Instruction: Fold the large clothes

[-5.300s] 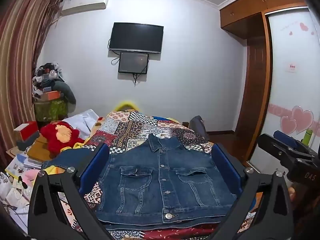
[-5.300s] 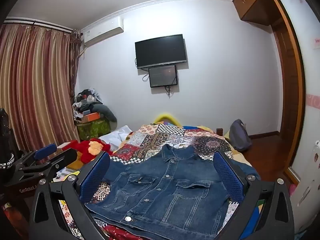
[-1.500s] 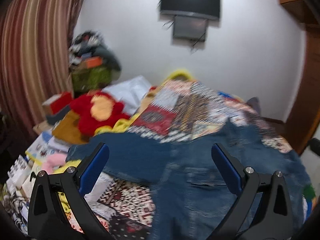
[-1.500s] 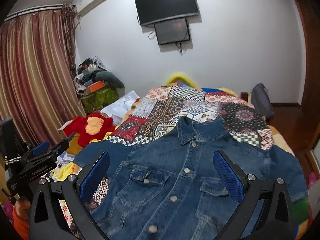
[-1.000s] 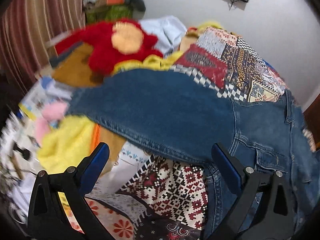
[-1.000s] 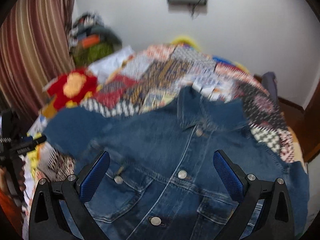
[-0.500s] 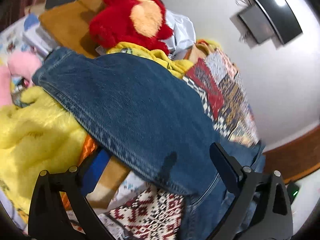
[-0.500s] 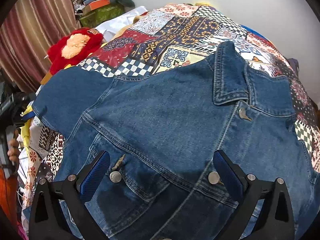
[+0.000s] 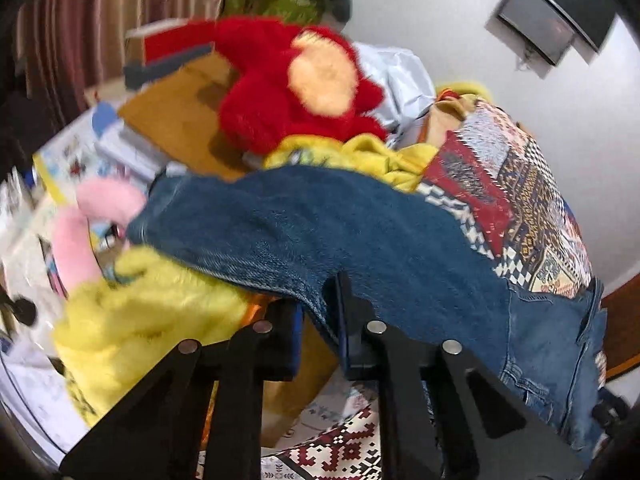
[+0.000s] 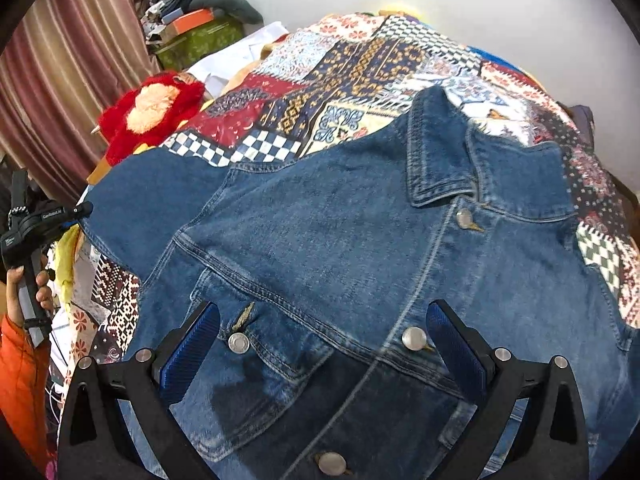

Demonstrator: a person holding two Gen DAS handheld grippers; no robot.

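Where the patchwork quilt (image 10: 360,64) covers the bed, much of its near half is hidden under the denim jacket (image 10: 360,240), which lies front-up, buttoned, collar toward the far wall. Jacket's hem and right side run out of the right wrist view, cut off by the lens edge; its right sleeve cannot be made out. Left sleeve (image 9: 280,224) stretches left off the quilt edge over a heap of yellow plush fabric (image 9: 132,320); cuff end lies beside a pink soft item (image 9: 80,232), blurred, identity unclear.

Far left, a striped curtain (image 10: 68,80) hangs behind a cluttered pile topped by an orange box (image 10: 192,20). Red plush toy (image 9: 296,92) sits far of the sleeve, partly smeared by motion blur in the left wrist view. Wall screen (image 9: 536,28) is cropped at the upper right corner there.

Left gripper (image 9: 320,316): fingers drawn nearly together, pinching the lower edge of the sleeve; the denim fold drapes over and hides the actual pad contact. In the right wrist view the same tool appears small at the far left, held by a hand (image 10: 24,292).

Right gripper (image 10: 320,344): fingers spread wide, poised low over the jacket's chest, a pocket button (image 10: 239,343) just beside its left pad. Whether the fingertips touch cloth cannot be told.
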